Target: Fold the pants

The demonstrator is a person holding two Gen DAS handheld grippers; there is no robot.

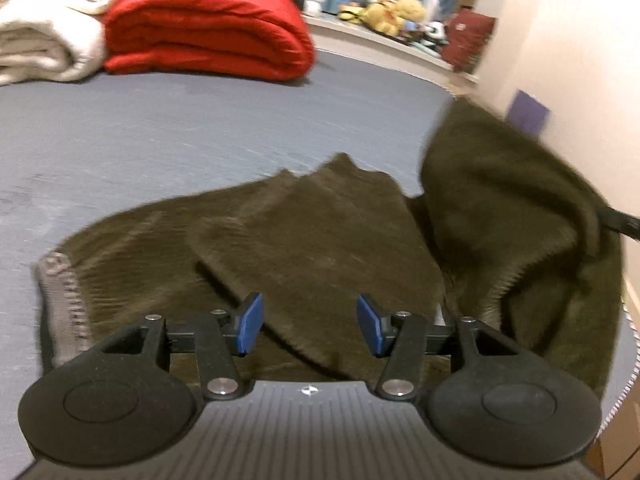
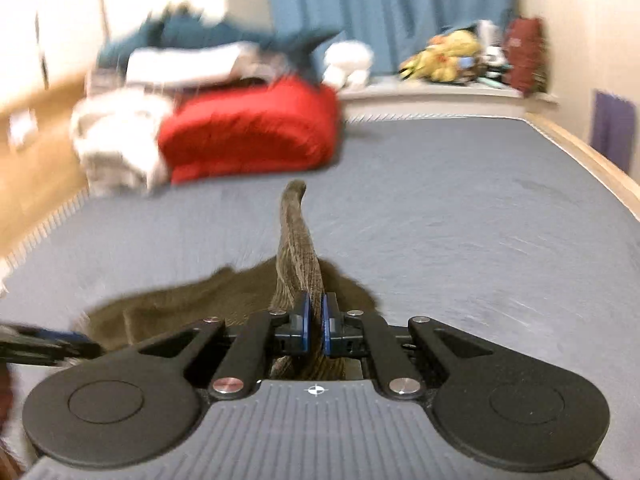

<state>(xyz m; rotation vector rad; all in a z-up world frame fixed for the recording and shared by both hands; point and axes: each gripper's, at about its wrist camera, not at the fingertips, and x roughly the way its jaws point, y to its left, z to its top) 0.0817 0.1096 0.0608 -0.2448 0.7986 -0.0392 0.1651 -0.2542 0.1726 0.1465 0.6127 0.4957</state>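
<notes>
The pants (image 1: 304, 232) were of matt, fuzzy olive cloth with a ribbed grey band; the bed sheet (image 1: 160, 132) was smooth matt cloth; the red blanket (image 1: 208, 28) at upper left looked slightly shiny

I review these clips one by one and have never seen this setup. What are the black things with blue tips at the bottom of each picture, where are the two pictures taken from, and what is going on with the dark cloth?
There is no robot arm: a person holds a two-finger gripper in each hand, each with a camera looking along its fingers. One picture is from the left gripper, open over the dark olive pants, which lie crumpled on the grey-blue bed. The other is from the right gripper, shut on a strip of the pants and lifting it. A red blanket and a white one sit further back.
</notes>
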